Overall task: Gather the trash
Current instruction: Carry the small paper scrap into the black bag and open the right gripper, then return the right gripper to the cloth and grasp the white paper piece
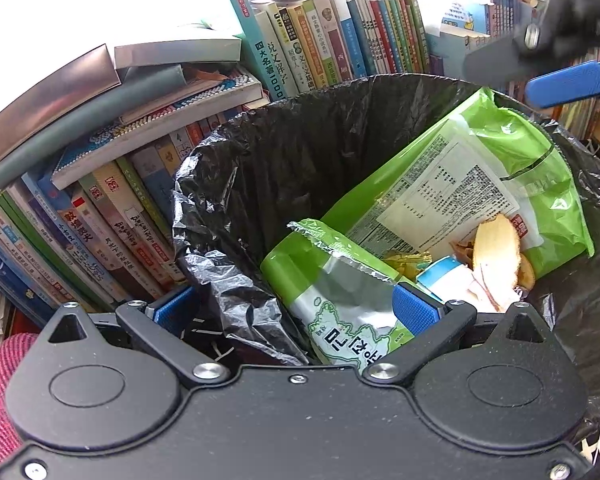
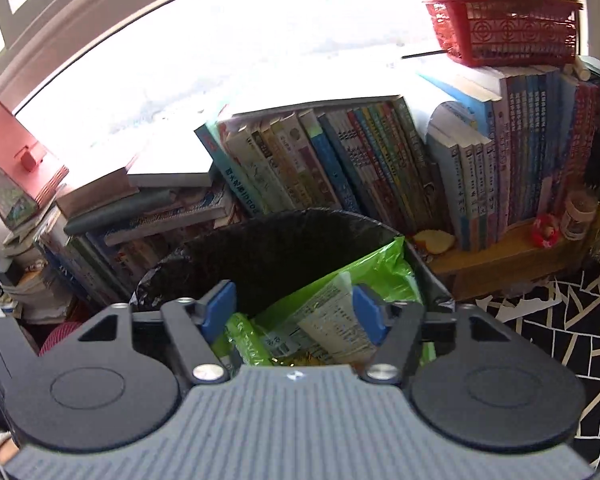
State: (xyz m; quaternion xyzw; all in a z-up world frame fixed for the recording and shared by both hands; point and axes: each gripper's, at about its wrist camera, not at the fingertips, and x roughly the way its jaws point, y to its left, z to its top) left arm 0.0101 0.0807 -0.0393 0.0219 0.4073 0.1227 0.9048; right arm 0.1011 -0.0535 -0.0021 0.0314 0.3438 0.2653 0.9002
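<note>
Books crowd the shelves behind your bin point(image 1: 236, 168). Nearest, your left gripper point(image 1: 296, 308) hangs spread wide over the wrappers point(image 1: 452, 184) and peel point(image 1: 496, 248) already inside. Your right gripper point(image 2: 290, 312) is open too, empty. One slice point(image 2: 434, 241) remains on the far shelf point(image 2: 512, 256).

Snack bags point(image 1: 452, 184) and a fruit peel point(image 1: 496, 256) lie in the lined trash bin point(image 1: 260, 152), which stands before rows of books point(image 1: 340, 40); a basket point(image 2: 504, 28) sits atop them.
</note>
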